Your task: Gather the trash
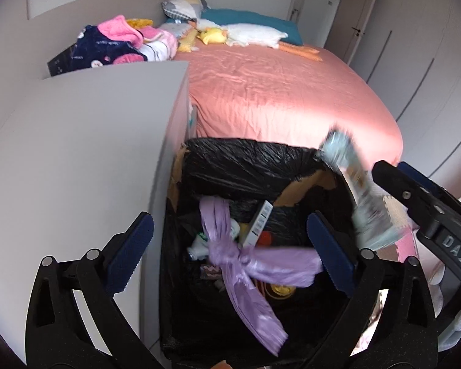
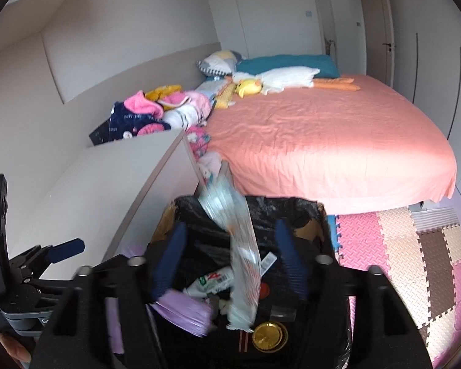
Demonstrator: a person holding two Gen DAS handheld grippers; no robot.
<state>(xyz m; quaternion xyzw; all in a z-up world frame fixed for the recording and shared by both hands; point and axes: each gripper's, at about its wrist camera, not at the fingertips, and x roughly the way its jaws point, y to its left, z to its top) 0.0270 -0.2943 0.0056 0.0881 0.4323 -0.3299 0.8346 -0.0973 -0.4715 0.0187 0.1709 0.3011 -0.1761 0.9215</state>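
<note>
A cardboard bin lined with a black bag point(image 1: 249, 166) point(image 2: 292, 206) stands between the white cabinet and the bed, holding mixed trash. A knotted purple plastic bag point(image 1: 246, 258) point(image 2: 184, 310) hangs blurred over the bin between the wide-open fingers of my left gripper point(image 1: 230, 246). A clear plastic wrapper point(image 2: 236, 246) point(image 1: 362, 193) is blurred in mid-air over the bin, between the open fingers of my right gripper point(image 2: 230, 261), not pinched by them. The right gripper's body shows in the left wrist view point(image 1: 430, 215).
A white cabinet top point(image 1: 76, 153) point(image 2: 107, 178) lies left of the bin. The bed with a pink sheet point(image 1: 276, 92) point(image 2: 322, 141) carries clothes, pillows and plush toys. Foam floor mats point(image 2: 415, 261) lie to the right. Wardrobe doors line the far wall.
</note>
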